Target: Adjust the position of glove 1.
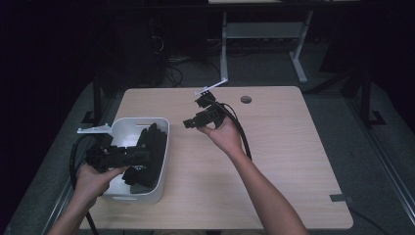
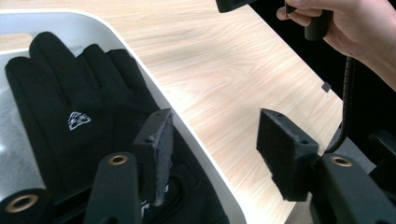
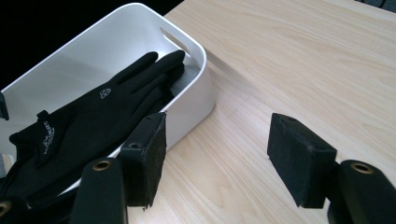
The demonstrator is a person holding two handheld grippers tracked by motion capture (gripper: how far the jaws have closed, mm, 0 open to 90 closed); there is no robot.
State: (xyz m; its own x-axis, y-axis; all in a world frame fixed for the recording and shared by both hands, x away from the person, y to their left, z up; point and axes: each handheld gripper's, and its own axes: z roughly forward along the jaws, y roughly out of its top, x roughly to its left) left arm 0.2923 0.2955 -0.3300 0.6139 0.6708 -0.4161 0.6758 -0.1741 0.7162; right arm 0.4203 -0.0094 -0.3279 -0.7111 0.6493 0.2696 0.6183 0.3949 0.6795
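Black glove (image 3: 88,121) flat in white bin (image 1: 159,188) at table's (image 1: 284,161) left edge, fingers toward far end; left gripper (image 2: 212,154) over bin rim, jaws apart, empty; right gripper (image 3: 217,154) above bare tabletop beside bin, jaws wide, empty.

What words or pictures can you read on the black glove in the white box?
White emblem on the back of the black glove: a small logo, no letters readable.
White lettering on the glove's wrist strap: too small and blurred to read.
White bin: no text.
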